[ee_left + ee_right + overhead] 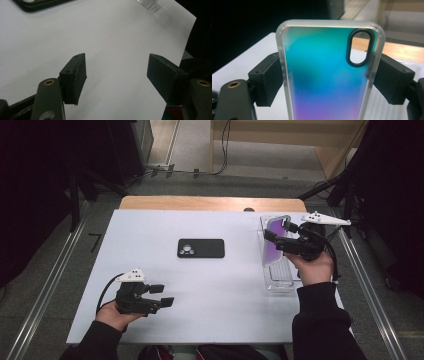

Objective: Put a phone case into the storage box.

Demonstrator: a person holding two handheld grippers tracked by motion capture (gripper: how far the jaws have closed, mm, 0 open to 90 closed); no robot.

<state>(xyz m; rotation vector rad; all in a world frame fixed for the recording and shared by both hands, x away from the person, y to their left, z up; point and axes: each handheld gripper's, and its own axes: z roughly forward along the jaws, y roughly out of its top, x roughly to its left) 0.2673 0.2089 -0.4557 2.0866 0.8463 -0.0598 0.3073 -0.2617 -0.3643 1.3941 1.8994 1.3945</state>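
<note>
While R gripper [283, 236] pinches iridescent case [324, 75] by its long edges, black phone [200, 248] lies to its left; L gripper [161, 295] spread, empty.

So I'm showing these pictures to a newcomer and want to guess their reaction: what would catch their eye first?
Most likely the shimmering teal-to-purple phone case with a clear rim, clamped by its side edges in the right tool above a clear plastic tray at the white table's right side. Next, the black phone case lying flat mid-table, and the left tool, open and holding nothing, near the front-left edge.
</note>
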